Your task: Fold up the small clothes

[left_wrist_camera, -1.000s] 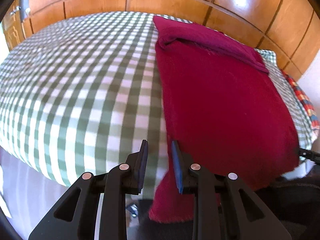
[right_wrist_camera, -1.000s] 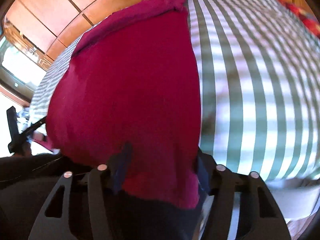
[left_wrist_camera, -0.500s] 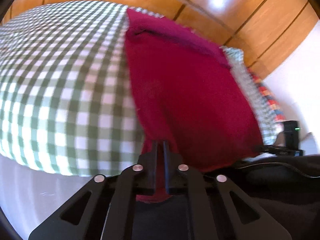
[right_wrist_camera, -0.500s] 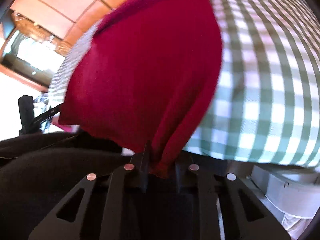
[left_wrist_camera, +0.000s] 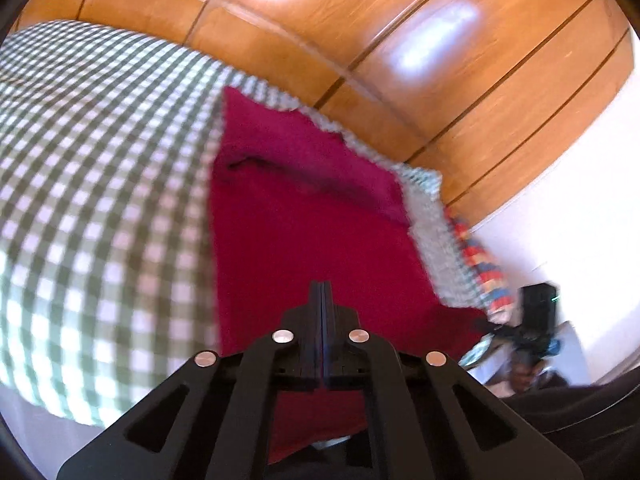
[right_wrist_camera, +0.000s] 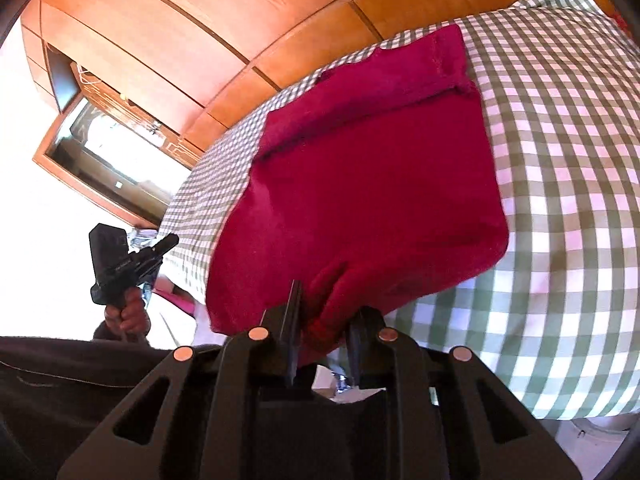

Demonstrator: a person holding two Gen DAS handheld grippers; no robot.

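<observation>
Left claw (left_wrist_camera: 321,292): fingers pressed flat together, pinching the near edge of the red cloth (left_wrist_camera: 304,216); a flap of it hangs below the fingers.
Right claw (right_wrist_camera: 322,312): fingers a little apart, a bunched fold of the red cloth (right_wrist_camera: 368,184) clamped between them at its near hem.
Red cloth: crimson, lying mostly flat on the green checked bedspread (right_wrist_camera: 560,200), near edge lifted off the bed's edge, far end folded back into a thick band.
Behind: glossy wooden panelling (left_wrist_camera: 400,40).
</observation>
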